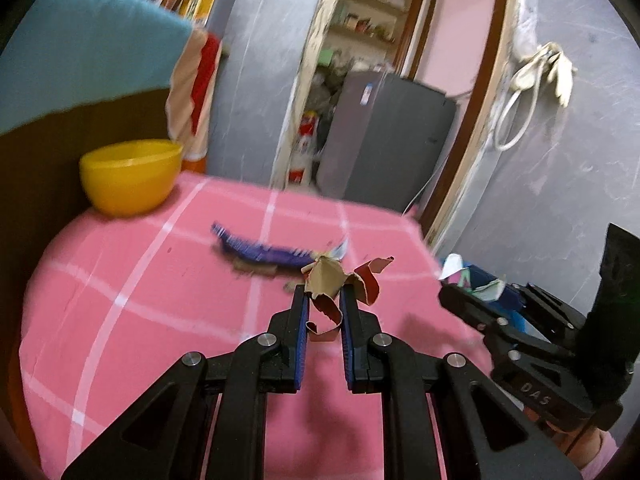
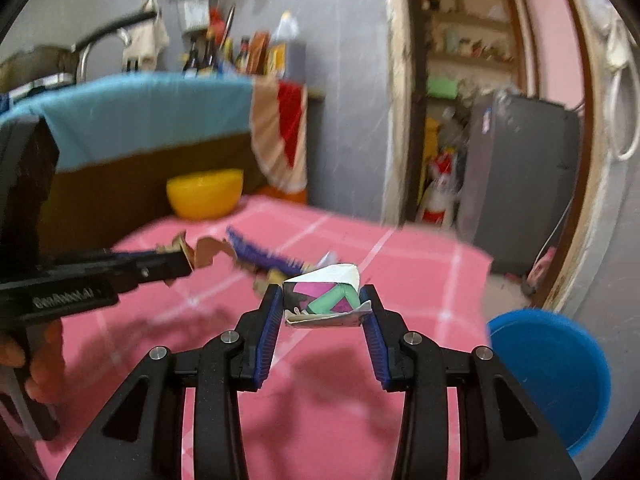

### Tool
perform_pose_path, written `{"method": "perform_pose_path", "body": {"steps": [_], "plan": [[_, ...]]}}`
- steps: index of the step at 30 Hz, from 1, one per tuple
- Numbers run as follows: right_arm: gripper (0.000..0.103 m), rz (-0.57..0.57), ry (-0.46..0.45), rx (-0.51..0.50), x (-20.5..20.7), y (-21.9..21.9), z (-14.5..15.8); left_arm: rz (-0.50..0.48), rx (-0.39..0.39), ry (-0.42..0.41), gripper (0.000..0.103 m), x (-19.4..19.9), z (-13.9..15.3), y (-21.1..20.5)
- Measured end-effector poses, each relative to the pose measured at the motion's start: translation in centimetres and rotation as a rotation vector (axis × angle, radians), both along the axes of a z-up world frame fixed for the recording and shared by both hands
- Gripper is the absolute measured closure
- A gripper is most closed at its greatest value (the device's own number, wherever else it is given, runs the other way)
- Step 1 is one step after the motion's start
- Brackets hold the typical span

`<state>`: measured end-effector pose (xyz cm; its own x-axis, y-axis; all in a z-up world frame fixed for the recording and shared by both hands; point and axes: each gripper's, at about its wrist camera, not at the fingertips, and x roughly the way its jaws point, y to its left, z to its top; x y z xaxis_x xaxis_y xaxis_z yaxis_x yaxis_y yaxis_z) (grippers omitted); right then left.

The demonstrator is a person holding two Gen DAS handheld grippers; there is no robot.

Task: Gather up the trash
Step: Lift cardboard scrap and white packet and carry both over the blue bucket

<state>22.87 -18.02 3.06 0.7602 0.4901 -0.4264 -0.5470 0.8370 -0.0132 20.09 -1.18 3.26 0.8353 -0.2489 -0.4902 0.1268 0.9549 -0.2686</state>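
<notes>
- Left wrist view: the left hand-held gripper (image 1: 325, 300) pinches a crumpled brown and red paper scrap (image 1: 334, 280) above the pink table (image 1: 140, 280). A purple wrapper (image 1: 260, 251) lies beyond, and a yellow bowl (image 1: 130, 176) stands at the far corner.
- Right wrist view: the right hand-held gripper (image 2: 323, 300) pinches a folded colourful paper piece (image 2: 324, 296) over the table; a blue bucket (image 2: 560, 376) stands lower at the right.

Left wrist view: sits behind the left gripper (image 1: 324, 300), looking forward and slightly down over the pink checked surface (image 1: 140, 300), close above it. Right wrist view: same low forward angle behind the right gripper (image 2: 323, 300). Both face the grey wall and doorway. Shared: yellow bowl (image 1: 130, 176) (image 2: 205, 193), purple wrapper (image 1: 260, 252) (image 2: 260, 258), grey fridge (image 1: 384, 140) (image 2: 520, 160). Each view catches the other gripper at its edge.
</notes>
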Motion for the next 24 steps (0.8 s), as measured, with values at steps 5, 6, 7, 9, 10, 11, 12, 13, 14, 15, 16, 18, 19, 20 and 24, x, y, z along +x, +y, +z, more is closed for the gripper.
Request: {"method": "perform_pose_path", "body": {"steps": [5,6,7,9,10,11,12,13,14,15,16,18,19,20,24], "plan": [[0.065,-0.053,-0.106,0.055,-0.9,-2.4,2.9,-0.018,0.000,-0.111,0.091,-0.3,2.1,-2.2],[0.065,-0.065,-0.126,0.067,-1.1,-2.9,3.4,-0.024,0.001,-0.135,0.091,-0.3,2.5,-2.7],[0.065,-0.078,-0.148,0.080,-1.3,-3.5,3.9,-0.030,0.005,-0.159,0.091,-0.3,3.0,-3.3],[0.065,-0.104,-0.186,0.097,-1.7,-4.4,4.8,-0.042,0.009,-0.197,0.091,-0.3,3.8,-4.1],[0.065,-0.119,-0.208,0.104,-1.9,-4.9,5.2,-0.051,0.011,-0.218,0.091,-0.2,4.3,-4.8],[0.065,-0.137,-0.227,0.108,-2.0,-5.4,5.7,-0.056,0.012,-0.232,0.091,-0.1,4.5,-5.2],[0.065,-0.151,-0.243,0.113,-2.1,-5.9,6.0,-0.064,0.011,-0.249,0.091,0.0,4.9,-5.9],[0.065,-0.166,-0.259,0.119,-2.3,-6.5,6.4,-0.074,0.008,-0.265,0.091,0.1,5.3,-6.5],[0.065,-0.182,-0.274,0.125,-2.3,-7.1,6.8,-0.084,0.005,-0.281,0.091,0.2,5.7,-7.2],[0.065,-0.194,-0.284,0.128,-2.4,-7.7,7.0,-0.090,0.004,-0.294,0.091,0.2,6.0,-7.7],[0.065,-0.210,-0.299,0.131,-2.6,-8.3,7.3,-0.100,0.003,-0.308,0.091,0.4,6.3,-8.2],[0.065,-0.241,-0.326,0.135,-2.7,-9.5,7.8,-0.119,0.003,-0.333,0.091,0.7,6.9,-9.5],[0.065,-0.253,-0.333,0.135,-2.6,-9.9,8.0,-0.131,0.002,-0.344,0.091,0.8,7.2,-10.1],[0.065,-0.265,-0.339,0.134,-2.7,-10.3,8.1,-0.139,0.003,-0.350,0.091,0.7,7.4,-10.6],[0.065,-0.317,-0.351,0.137,-2.5,-12.2,8.1,-0.176,0.016,-0.365,0.091,1.2,7.8,-13.0]]}}
